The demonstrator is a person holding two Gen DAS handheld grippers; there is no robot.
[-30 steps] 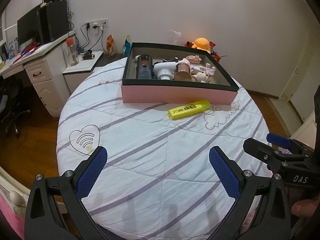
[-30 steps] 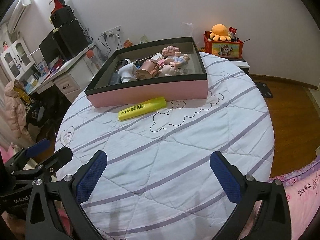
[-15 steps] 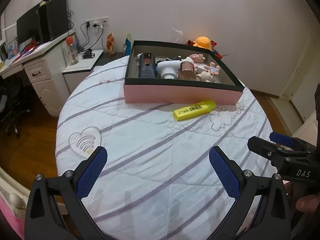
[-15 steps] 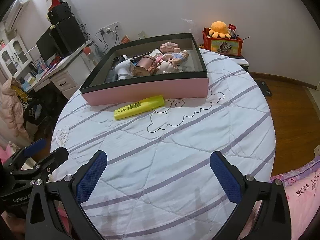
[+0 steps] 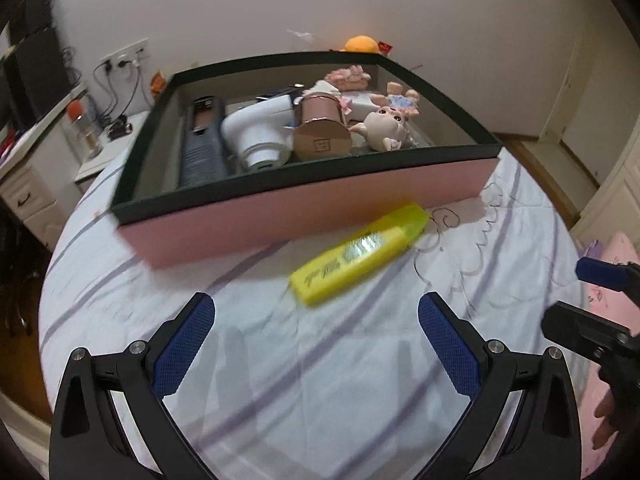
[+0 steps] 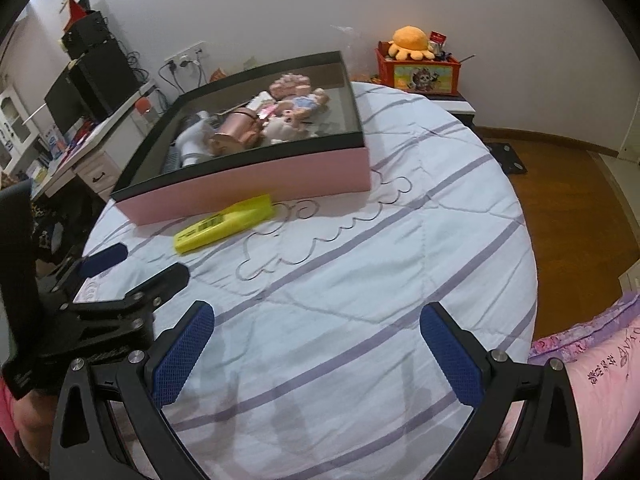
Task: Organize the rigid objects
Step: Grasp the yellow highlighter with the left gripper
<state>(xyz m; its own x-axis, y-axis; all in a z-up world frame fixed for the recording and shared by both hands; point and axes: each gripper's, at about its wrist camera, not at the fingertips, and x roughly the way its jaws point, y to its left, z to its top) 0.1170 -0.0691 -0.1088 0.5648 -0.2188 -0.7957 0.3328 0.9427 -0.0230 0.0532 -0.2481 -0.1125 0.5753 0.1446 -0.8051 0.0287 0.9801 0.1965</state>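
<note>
While the yellow highlighter [image 5: 358, 254] lies loose on the quilt [image 5: 320, 380], just in front of the pink box [image 5: 304, 208], the left gripper [image 5: 316, 340] is lining up on it.

Both grippers gape wide and hold nothing — the right gripper [image 6: 316, 344] hangs back over bare quilt, well apart from the pen. From the left one the highlighter sits straight ahead, slightly right of centre, its long axis slanting from near-left up to far-right, cap end almost at the box wall. So the left is clearly nearer. Compared with a second ago the left camera has pushed in a lot — the box and pen loom much bigger, slightly blurred.
</note>
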